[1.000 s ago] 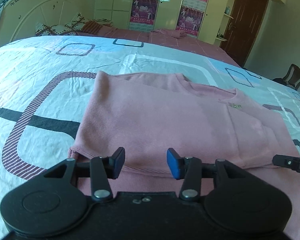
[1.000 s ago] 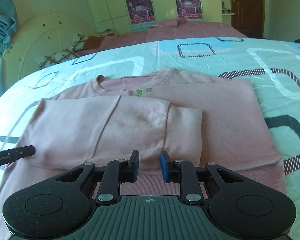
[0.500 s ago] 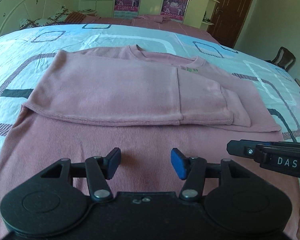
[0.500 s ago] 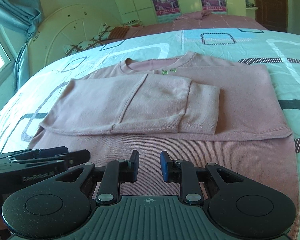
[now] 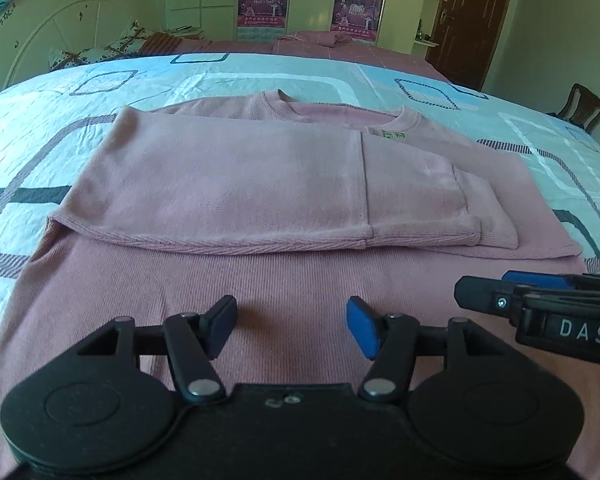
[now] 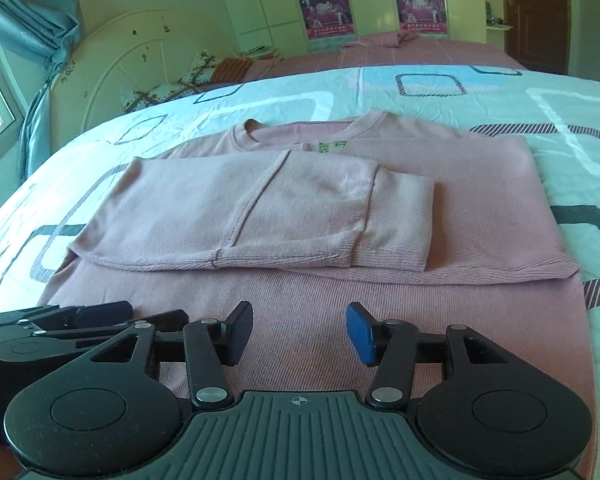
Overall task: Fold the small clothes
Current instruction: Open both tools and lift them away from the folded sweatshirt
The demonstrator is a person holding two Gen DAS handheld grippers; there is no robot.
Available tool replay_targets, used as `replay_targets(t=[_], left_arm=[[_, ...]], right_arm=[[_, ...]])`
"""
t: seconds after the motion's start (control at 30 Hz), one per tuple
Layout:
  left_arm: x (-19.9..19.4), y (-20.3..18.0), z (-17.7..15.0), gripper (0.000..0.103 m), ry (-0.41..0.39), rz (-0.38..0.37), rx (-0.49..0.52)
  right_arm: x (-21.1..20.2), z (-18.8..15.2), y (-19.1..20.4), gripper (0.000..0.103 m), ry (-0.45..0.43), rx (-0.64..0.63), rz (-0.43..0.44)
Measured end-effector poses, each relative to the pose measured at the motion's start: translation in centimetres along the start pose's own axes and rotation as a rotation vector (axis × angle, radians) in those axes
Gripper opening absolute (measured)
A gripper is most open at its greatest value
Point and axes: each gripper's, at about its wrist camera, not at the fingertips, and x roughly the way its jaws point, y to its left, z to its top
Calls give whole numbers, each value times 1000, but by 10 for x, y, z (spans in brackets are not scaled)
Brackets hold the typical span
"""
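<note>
**Near hem lies just ahead of both claws**

The pink sweater (image 5: 228, 184) is spread on the patterned bedspread (image 5: 260, 76), its long axis across the view, sleeves folded in. The left gripper (image 5: 291, 326) and right gripper (image 6: 300, 330) are held side by side over the near part, jaws just opened, spread, apparently nothing between them.

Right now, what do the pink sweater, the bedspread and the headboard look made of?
Pink sweater: soft matte knit, probably cotton blend; fine ribs show on the body and a twill-like weave along the folded hem.
Bedspread: thin printed woven cloth, matte and creased.
Headboard: hard cream-painted panel, slightly glossy with dark chips; wood or board, can't tell which.
</note>
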Motion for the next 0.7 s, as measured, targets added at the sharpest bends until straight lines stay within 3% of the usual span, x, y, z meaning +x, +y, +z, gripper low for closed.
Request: replay_targets(t=[0.17,0.33,0.5,0.7], left_arm=[[6,6,-8,61,-9,-15,68],[-4,20,-17,61,-17,-47,102],[-15,41,-26,62,-20,-56,104],[-35,47,-29,60,-26,-92,64]], right_arm=[[11,-10,8,52,37,-16,-45],[4,-33,15,52,27,-104,-161],[-13,-45,3,52,19,-42,-254],[-36,-51,28,52,-17,22,-192]])
